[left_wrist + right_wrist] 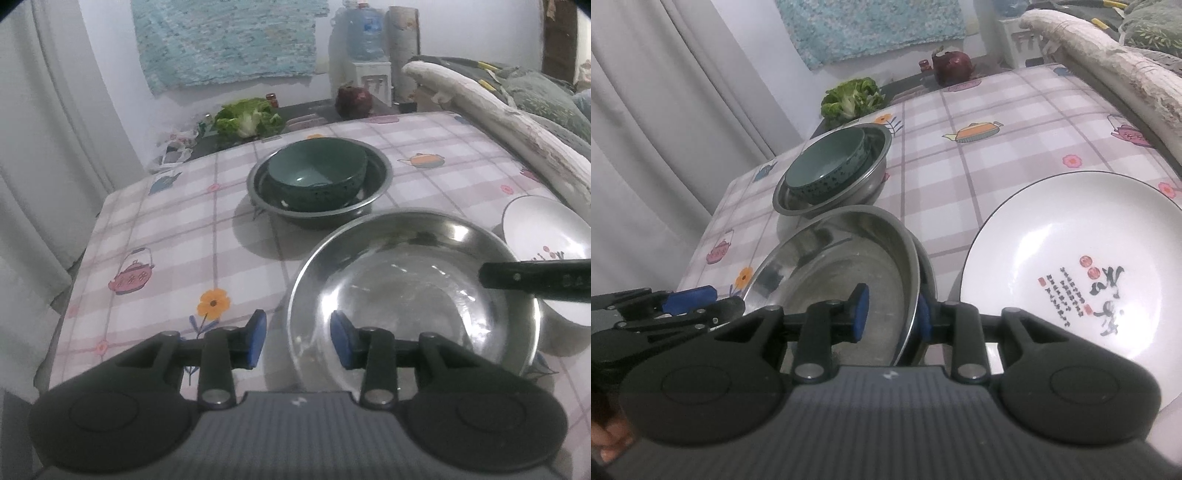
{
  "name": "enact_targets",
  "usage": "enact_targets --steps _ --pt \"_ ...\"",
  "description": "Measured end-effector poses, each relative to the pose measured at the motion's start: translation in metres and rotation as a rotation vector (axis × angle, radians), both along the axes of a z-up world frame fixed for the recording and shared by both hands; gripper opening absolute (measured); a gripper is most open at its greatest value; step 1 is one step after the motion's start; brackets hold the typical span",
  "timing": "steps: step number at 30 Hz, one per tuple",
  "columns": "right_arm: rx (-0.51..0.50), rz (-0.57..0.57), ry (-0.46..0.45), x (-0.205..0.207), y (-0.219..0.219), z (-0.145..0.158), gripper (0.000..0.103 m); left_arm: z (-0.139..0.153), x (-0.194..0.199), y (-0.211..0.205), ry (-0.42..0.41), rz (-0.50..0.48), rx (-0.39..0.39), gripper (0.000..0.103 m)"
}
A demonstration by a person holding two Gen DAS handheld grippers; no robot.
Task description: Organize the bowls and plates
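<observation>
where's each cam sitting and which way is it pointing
Left wrist: rides the left gripper, looking down over the steel basin toward the green bowl; its jaws straddle the basin's near rim, and the right gripper's finger enters at right.
Right wrist: rides the right gripper, jaws straddling the tilted basin's rim, white plate at right; left gripper and fingertips show at left.
Shared: basin, green bowl, plate, checked tablecloth.

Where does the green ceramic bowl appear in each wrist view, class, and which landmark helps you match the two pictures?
Left wrist view: green ceramic bowl sits upper centre, nested in the far steel bowl.
Right wrist view: green ceramic bowl sits upper left of centre, in the same steel bowl.
Shared landmark: the lettuce behind it.
</observation>
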State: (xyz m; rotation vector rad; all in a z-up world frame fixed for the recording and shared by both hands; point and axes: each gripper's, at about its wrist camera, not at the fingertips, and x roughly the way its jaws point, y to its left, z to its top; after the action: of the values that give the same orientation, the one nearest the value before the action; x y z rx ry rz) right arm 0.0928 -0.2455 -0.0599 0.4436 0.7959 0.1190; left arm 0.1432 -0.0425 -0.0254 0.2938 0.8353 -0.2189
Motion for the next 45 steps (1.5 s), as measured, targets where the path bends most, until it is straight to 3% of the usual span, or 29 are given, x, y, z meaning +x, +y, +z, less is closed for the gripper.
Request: enact_targets --steps 2,5,18,22,27,37,41,45 --pt "0.001 -0.004 -0.002 -0.001 -0.001 0.002 0.032 -0.001 0.000 0.005 0.005 0.017 -0.008 0.040" --pt "-0.019 -0.020 -0.010 -0.003 -0.002 0.006 0.046 -0.002 -0.002 0.011 0.012 0.033 -0.021 0.040" --pt "-0.007 -0.024 -0.014 -0.028 -0.005 0.013 0.047 -0.012 -0.007 0.025 0.053 0.074 -0.067 0.040" --pt "0.007 -0.027 -0.010 -0.034 -0.006 0.011 0.049 -0.006 -0.013 0.026 0.046 0.078 -0.075 0.049" --pt "0.006 -0.043 -0.038 -0.043 -0.013 0.016 0.072 0.007 -0.021 0.020 0.027 0.069 -0.086 0.055" --pt "-0.048 -0.142 -0.108 -0.078 -0.078 0.034 0.076 0.038 -0.044 -0.042 -0.015 -0.063 -0.147 0.069" --pt "-0.077 -0.173 -0.096 -0.091 -0.116 0.036 0.076 0.038 -0.058 -0.076 -0.012 -0.128 -0.206 0.071" --pt "-0.112 -0.184 -0.077 -0.103 -0.150 0.034 0.076 0.022 -0.076 -0.104 -0.006 -0.129 -0.291 0.070"
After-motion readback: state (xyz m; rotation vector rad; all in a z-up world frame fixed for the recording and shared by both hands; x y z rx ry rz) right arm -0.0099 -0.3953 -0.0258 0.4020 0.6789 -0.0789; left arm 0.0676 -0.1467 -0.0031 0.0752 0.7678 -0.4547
